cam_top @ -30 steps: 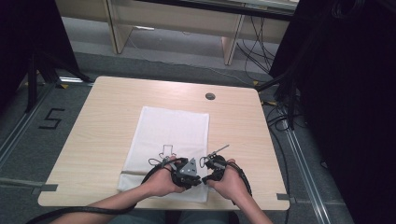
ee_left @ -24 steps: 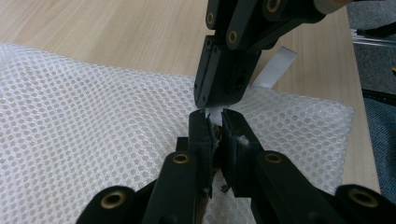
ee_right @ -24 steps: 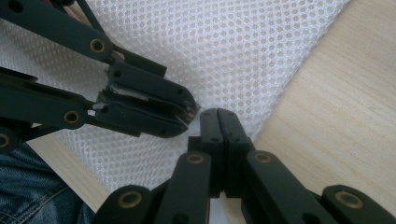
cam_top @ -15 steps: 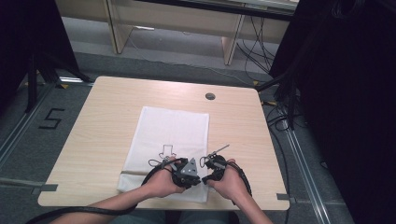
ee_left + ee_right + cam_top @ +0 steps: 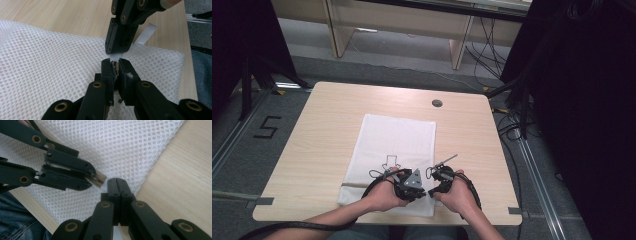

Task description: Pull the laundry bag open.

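From above, one white mesh bag lies flat on the worktop, with both tongs meeting at its near edge. The left gripper view adds a white strap rising past the right tongs, clamped shut on it. The left tongs pinch a small metal pull; the right gripper view shows that pull. Two tongs, one bag, one strap.

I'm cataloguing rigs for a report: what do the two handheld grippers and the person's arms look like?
Both the left gripper and the right gripper are black, with brass-coloured pivot pins. The left carries a grey three-cornered plate; black cables trail back. Forearms are bare, no sleeves.
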### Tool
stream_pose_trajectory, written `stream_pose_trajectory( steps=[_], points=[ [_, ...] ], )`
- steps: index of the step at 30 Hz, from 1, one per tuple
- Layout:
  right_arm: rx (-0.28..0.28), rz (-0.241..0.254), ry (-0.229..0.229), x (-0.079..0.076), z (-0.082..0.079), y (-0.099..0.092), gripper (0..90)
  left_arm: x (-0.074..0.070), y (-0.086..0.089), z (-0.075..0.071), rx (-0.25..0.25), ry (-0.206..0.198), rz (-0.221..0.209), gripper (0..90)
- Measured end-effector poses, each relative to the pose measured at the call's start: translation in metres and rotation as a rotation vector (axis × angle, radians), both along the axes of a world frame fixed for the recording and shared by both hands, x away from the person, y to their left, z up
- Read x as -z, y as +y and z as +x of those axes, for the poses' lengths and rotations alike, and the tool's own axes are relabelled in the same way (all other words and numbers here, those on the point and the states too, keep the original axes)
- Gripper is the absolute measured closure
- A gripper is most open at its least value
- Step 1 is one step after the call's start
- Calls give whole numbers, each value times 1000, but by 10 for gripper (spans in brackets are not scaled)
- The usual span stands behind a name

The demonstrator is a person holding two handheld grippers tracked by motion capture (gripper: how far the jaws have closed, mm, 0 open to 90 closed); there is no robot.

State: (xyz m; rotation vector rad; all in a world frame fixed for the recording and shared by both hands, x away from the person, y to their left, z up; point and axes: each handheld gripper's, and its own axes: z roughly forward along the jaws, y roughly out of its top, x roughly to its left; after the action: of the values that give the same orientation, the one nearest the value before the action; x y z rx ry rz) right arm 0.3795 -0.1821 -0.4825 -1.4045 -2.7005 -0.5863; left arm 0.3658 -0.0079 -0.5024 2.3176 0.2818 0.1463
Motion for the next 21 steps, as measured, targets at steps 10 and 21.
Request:
stream_pose_trajectory(
  steps=[10, 21],
  points=[
    [2, -14, 2, -1, -1, 2, 900, -1, 3, 0, -3, 10, -6, 825],
    [-6, -15, -4, -1, -1, 2, 900, -2, 6, 0, -2, 9, -2, 826]
  ],
)
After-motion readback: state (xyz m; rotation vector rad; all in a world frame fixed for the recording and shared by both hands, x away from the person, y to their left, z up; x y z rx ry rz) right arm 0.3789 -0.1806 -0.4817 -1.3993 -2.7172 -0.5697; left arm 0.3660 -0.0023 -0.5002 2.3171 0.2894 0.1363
